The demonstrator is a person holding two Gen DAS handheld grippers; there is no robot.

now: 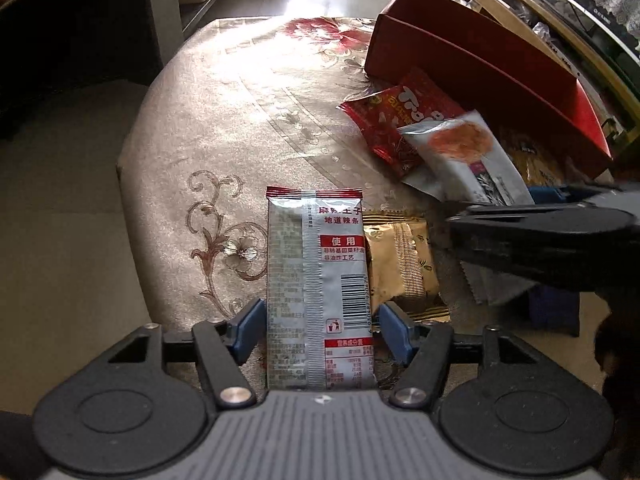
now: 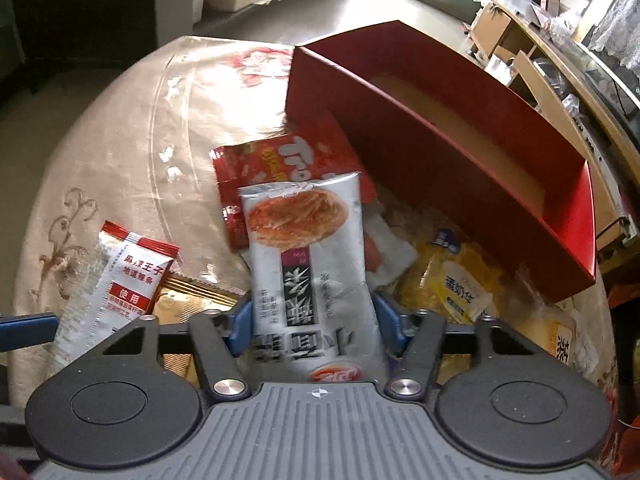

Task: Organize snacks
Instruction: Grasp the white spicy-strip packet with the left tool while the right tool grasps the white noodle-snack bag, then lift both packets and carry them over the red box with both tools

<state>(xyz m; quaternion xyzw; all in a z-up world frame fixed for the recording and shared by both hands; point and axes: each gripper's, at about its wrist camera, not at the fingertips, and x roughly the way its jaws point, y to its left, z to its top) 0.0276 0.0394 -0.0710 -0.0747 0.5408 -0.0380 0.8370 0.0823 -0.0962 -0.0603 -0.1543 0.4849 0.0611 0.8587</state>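
A silver packet with red trim (image 1: pixel 316 272) lies lengthwise between the blue pads of my left gripper (image 1: pixel 320 320). Its edges are straight, and a thin gap shows at each pad, so the jaws stand open around it. The right wrist view shows the same packet (image 2: pixel 116 280) tilted at the left. My right gripper (image 2: pixel 314 320) is shut on a silver noodle-picture packet (image 2: pixel 304 232), pinched at its waist and lifted over the pile. That packet (image 1: pixel 468 152) also appears in the left wrist view. A long red box (image 2: pixel 400 136) stands open behind the pile.
A red snack bag (image 2: pixel 280 160), a gold packet (image 1: pixel 404 264) and yellow packets (image 2: pixel 460 280) lie on the floral tablecloth (image 1: pixel 240 120) in front of the red box (image 1: pixel 480 64). The table's left edge drops off to the floor. Shelves and cartons stand at the far right.
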